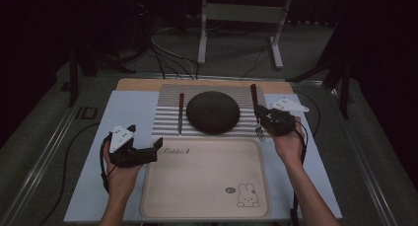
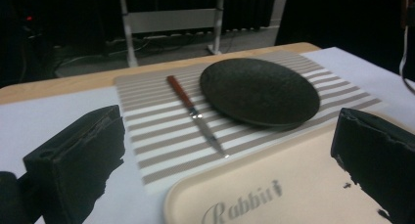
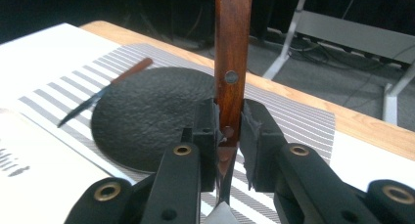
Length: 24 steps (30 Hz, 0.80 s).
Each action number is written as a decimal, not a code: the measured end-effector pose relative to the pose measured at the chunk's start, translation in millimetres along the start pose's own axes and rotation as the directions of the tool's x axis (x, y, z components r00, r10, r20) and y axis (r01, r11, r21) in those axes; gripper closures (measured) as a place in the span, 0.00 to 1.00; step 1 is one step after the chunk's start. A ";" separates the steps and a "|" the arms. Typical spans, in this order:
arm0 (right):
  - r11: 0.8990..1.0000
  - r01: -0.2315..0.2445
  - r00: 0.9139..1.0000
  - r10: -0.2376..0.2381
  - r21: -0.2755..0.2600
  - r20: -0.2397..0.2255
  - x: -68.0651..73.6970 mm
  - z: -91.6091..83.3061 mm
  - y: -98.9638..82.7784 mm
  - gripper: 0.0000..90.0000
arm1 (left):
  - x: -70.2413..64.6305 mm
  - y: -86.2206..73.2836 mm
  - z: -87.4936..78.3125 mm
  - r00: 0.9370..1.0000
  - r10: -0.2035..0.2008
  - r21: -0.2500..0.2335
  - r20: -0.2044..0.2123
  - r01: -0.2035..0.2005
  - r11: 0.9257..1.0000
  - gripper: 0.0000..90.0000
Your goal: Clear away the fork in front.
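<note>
The right gripper is clamped on the wooden handle of a fork at the right edge of the striped placemat; the left gripper, jaws wide apart, hovers by the beige tray's near-left corner; a dark plate sits mid-mat, a knife just left of it.

Dim room w/ grey floor, loose cables, white metal frame beyond table, black surroundings.
</note>
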State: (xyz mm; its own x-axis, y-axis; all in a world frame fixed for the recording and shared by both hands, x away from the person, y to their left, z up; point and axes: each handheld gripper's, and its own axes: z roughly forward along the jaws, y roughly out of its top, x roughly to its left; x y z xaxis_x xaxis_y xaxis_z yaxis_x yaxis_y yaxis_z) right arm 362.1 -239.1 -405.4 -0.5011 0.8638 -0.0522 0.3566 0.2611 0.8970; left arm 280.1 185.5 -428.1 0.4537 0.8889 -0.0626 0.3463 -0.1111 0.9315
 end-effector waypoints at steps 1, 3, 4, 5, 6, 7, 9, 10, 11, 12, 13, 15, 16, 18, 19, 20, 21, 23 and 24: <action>1.000 0.003 1.000 -0.003 -0.005 -0.004 2.0 -2.3 -0.2 0.86 | 0.0 0.0 0.0 1.000 0.000 0.000 0.000 0.000 1.000 0.00; 1.000 0.011 1.000 -0.011 -0.018 -0.012 6.6 -6.6 -0.7 0.86 | -7.0 7.2 4.1 1.000 0.014 -0.007 0.020 -0.014 1.000 0.00; 1.000 0.014 1.000 -0.014 -0.024 -0.018 8.5 -8.3 -1.1 0.86 | -9.8 10.0 5.4 0.999 0.019 -0.011 0.027 -0.019 1.000 0.00; 0.999 0.017 1.000 -0.017 -0.030 -0.024 11.2 -10.4 -1.6 0.86 | -12.5 13.0 6.7 0.999 0.025 -0.013 0.036 -0.025 1.000 0.00; 0.999 0.019 0.999 -0.020 -0.037 -0.030 14.1 -12.6 -2.3 0.86 | -15.5 16.0 8.2 0.999 0.030 -0.017 0.045 -0.029 0.999 0.00; 0.999 0.020 0.999 -0.021 -0.043 -0.038 16.9 -14.9 -3.0 0.86 | -18.4 19.0 9.7 0.998 0.037 -0.022 0.051 -0.036 0.999 0.00; 0.998 0.020 0.998 -0.023 -0.054 -0.052 22.9 -18.7 -4.5 0.86 | -24.5 25.6 13.1 0.997 0.045 -0.025 0.068 -0.044 0.999 0.00; 0.998 0.022 0.998 -0.026 -0.060 -0.065 26.6 -20.7 -5.3 0.86 | -27.3 28.4 14.9 0.996 0.045 -0.026 0.076 -0.043 0.999 0.00; 0.998 0.025 0.997 -0.030 -0.064 -0.073 29.6 -22.1 -6.0 0.86 | -29.1 30.4 16.2 0.996 0.047 -0.028 0.081 -0.045 0.999 0.00; 0.997 0.028 0.996 -0.034 -0.068 -0.078 31.8 -23.1 -6.5 0.86 | -32.0 33.5 18.4 0.994 0.045 -0.029 0.096 -0.042 0.999 0.01; 0.997 0.027 0.996 -0.033 -0.073 -0.088 35.4 -24.6 -7.2 0.86 | -33.6 35.3 19.7 0.994 0.042 -0.029 0.106 -0.039 0.999 0.01; 0.997 0.028 0.994 -0.036 -0.078 -0.101 40.5 -26.2 -8.0 0.86 | -38.7 40.2 23.9 0.991 0.031 -0.036 0.128 -0.027 0.999 0.01; 0.996 0.028 0.993 -0.037 -0.082 -0.108 42.8 -26.7 -8.3 0.86 | -40.3 41.8 25.2 0.990 0.031 -0.037 0.134 -0.027 0.999 0.02; 0.996 0.030 0.992 -0.041 -0.087 -0.118 47.1 -27.2 -9.1 0.86 | -45.4 46.2 29.9 0.988 0.035 -0.038 0.150 -0.029 0.999 0.02; 0.995 0.033 0.991 -0.044 -0.089 -0.125 50.1 -27.4 -9.7 0.86 | -47.3 47.5 31.4 0.987 0.036 -0.036 0.155 -0.030 0.999 0.03; 0.995 0.035 0.991 -0.046 -0.089 -0.128 51.9 -27.4 -9.9 0.86 | -50.5 49.5 34.3 0.986 0.039 -0.035 0.164 -0.034 0.999 0.03; 0.995 0.039 0.989 -0.051 -0.088 -0.135 55.1 -27.5 -10.1 0.86 | -53.2 51.0 36.5 0.984 0.042 -0.034 0.171 -0.037 0.999 0.03; 0.995 0.048 0.988 -0.060 -0.091 -0.144 58.8 -27.8 -10.1 0.86 | -58.1 53.3 40.4 0.982 0.048 -0.036 0.185 -0.042 0.998 0.04; 0.995 0.048 0.987 -0.062 -0.093 -0.149 61.0 -28.0 -10.1 0.86 | -61.9 54.8 43.1 0.980 0.052 -0.036 0.194 -0.046 0.998 0.04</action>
State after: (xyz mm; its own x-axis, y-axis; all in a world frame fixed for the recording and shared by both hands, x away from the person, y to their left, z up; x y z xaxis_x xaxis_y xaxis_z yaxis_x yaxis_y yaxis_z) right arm 305.9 -201.1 -405.3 -0.6339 0.7723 -0.0418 0.2574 0.2616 0.9302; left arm 306.4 105.3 -388.5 0.6217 0.7789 -0.0826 0.2951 -0.1352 0.9459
